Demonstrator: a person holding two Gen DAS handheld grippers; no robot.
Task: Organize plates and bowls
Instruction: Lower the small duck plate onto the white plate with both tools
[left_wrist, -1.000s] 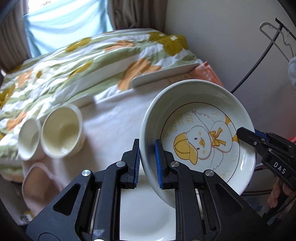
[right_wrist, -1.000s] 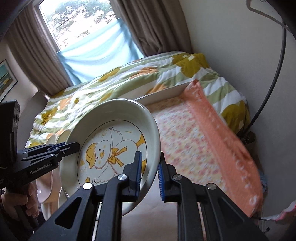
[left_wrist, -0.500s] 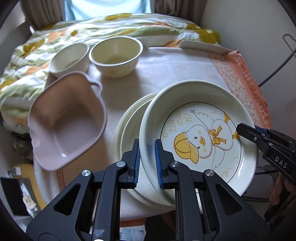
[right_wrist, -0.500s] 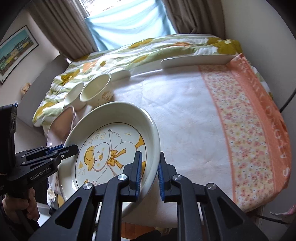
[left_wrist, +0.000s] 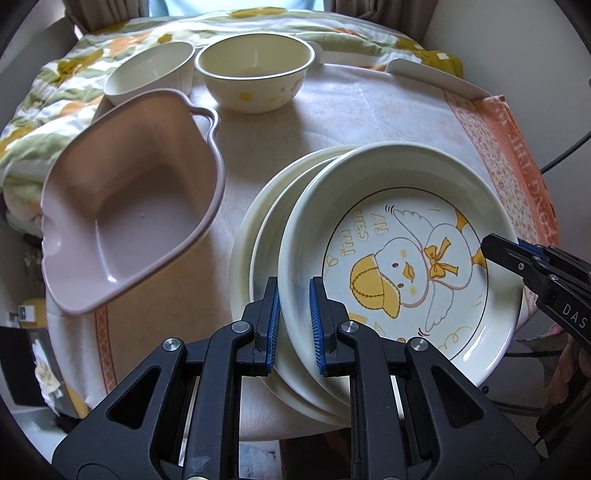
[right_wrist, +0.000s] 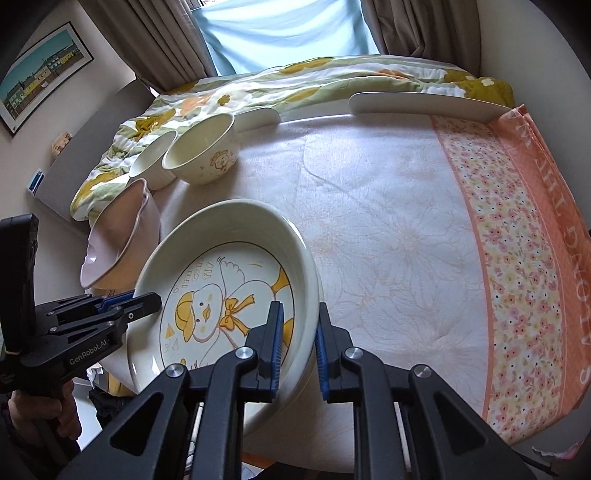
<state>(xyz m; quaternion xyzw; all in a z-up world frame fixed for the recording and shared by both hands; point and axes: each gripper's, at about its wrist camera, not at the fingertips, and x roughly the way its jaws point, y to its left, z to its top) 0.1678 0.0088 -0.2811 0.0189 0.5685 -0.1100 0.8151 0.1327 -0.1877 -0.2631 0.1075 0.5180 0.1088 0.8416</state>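
Tabletop (left_wrist: 369, 118) under a floral cloth, bearing two stacked cream plates (left_wrist: 258, 229) at near centre. Duck-print plate (left_wrist: 406, 258) held tilted just above and right of that stack, face up toward the near side; round, so no long axis. Left claw (left_wrist: 294, 325) pinching its near-left rim, right claw (right_wrist: 298, 354) pinching the opposite rim. Pink basin (left_wrist: 125, 221) left, two bowls (left_wrist: 255, 70) far.
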